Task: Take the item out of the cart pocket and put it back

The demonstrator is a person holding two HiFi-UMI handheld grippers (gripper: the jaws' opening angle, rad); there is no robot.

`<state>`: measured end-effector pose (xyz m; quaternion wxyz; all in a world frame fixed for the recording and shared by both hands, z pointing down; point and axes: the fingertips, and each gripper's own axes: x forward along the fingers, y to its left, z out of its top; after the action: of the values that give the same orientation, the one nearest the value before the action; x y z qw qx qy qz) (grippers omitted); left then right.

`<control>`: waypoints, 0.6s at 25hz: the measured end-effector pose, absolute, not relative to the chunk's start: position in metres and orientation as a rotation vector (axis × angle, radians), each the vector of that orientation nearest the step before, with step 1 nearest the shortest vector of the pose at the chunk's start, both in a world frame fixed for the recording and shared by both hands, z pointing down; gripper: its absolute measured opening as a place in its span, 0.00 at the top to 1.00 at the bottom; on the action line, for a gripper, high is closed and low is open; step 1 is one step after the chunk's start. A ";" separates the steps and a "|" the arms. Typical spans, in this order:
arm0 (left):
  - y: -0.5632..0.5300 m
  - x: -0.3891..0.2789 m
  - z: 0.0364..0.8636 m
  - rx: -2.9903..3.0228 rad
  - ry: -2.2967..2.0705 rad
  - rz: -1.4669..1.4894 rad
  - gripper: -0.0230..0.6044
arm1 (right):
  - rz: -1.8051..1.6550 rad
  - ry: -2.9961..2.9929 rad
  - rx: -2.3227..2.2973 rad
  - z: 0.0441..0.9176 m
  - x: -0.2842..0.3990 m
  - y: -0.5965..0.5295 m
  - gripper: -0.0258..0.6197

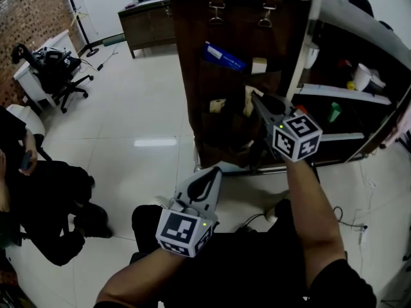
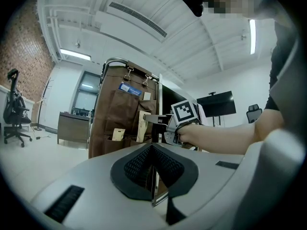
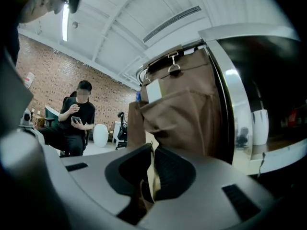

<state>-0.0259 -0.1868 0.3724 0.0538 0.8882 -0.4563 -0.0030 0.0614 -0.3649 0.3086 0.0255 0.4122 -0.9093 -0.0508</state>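
A brown fabric organizer [image 1: 225, 82] with several pockets hangs on the side of the cart [image 1: 334, 18]. My right gripper [image 1: 258, 102] reaches up to a middle pocket and is shut on a tan paper packet [image 1: 250, 99], which sits at the pocket's mouth. In the right gripper view the packet [image 3: 152, 175] is pinched between the jaws, close against the brown cloth [image 3: 187, 114]. The left gripper view shows the packet [image 2: 143, 125] too. My left gripper [image 1: 209, 176] hangs low near my lap, away from the cart, shut and empty [image 2: 152, 150].
Other pockets hold a blue item [image 1: 223, 56], a cream tag [image 1: 259, 65] and a small kraft packet [image 1: 218, 105]. The cart's shelves [image 1: 340, 95] carry bottles and cups. A seated person [image 1: 45, 191] is at the left, an office chair [image 1: 54, 69] behind.
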 end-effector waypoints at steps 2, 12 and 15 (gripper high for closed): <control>-0.187 -0.026 0.373 2.699 -1.386 -0.004 0.96 | -0.117 -2.784 1.270 0.323 0.060 -0.374 0.90; -0.188 -0.027 0.374 2.675 -1.378 -0.004 0.96 | 0.030 -2.687 1.262 0.384 0.063 -0.401 0.90; -0.187 -0.027 0.375 2.672 -1.375 0.005 0.96 | 0.058 -2.675 1.257 0.397 0.064 -0.403 0.90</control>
<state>-0.0269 -0.1874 0.3747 0.0681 0.8870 -0.4566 0.0017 0.0638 -0.4027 0.3968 0.0926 0.4234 -0.9010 0.0196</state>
